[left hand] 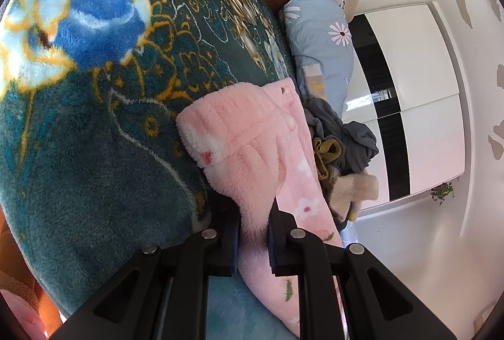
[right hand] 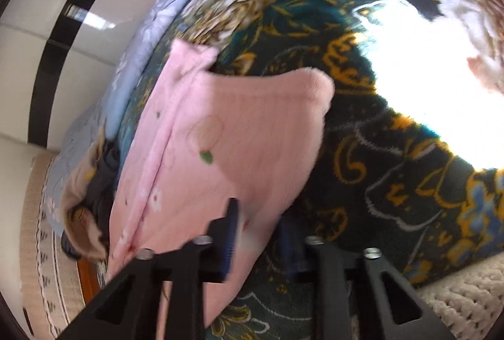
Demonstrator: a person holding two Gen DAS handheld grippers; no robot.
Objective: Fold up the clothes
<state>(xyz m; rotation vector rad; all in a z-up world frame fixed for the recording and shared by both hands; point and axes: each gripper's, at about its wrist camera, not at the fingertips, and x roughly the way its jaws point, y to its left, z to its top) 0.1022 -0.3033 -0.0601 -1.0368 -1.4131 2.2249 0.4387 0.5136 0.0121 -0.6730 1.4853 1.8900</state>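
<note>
1. black left tool (left hand: pixel 253 237) pinching soft pink fleece clothing (left hand: pixel 252 151), fingers pressed on its fluffy edge.
2. right tool (right hand: pixel 256 233) with pink cloth between its fingers too; picture blurry, so cannot tell if squeezing tight or just around it.
3. pink clothing held up over the bed, on the dark green flower blanket (left hand: pixel 94 135), one part already lying doubled over.
4. looks partly folded, not yet a neat flat bundle.
5. more clothes waiting in a messy pile (left hand: pixel 343 148) by the blue pillow (left hand: pixel 321 37), none folded.
</note>
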